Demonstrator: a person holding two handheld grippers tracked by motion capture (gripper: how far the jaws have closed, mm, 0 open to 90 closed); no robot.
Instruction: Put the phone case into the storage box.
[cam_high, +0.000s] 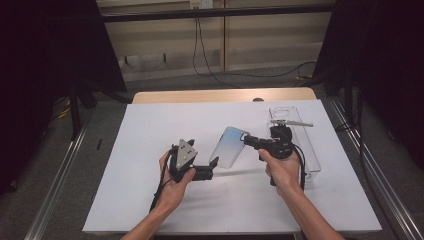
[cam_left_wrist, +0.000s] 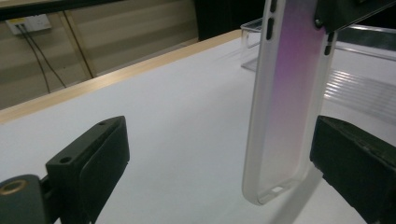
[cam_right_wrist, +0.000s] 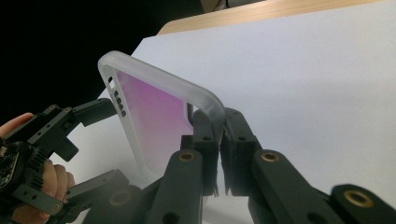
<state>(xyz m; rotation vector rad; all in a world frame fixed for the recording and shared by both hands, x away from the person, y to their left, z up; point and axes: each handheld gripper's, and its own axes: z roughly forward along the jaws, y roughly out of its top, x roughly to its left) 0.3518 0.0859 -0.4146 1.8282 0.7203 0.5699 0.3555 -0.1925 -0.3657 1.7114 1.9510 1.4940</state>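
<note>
A frosted, translucent phone case (cam_high: 229, 146) with a pinkish tint hangs upright over the white sheet (cam_high: 150, 125). My right gripper (cam_high: 245, 140) is shut on its upper rim, and in the right gripper view the pads pinch the curved corner of the case (cam_right_wrist: 154, 109) at the right gripper (cam_right_wrist: 219, 128). My left gripper (cam_high: 214, 168) stands open at the lower end of the case. In the left gripper view the case (cam_left_wrist: 285, 107) hangs between the wide-set jaws of the left gripper (cam_left_wrist: 219, 140), close to the right-hand jaw and not pressed by either. The left gripper (cam_right_wrist: 100, 147) also appears in the right gripper view.
A clear plastic box (cam_high: 300, 145) stands on the sheet to the right, behind my right hand, with a thin grey stick (cam_high: 292, 121) lying across its top. The wooden table edge (cam_high: 225, 95) runs along the back. Dark curtains flank both sides.
</note>
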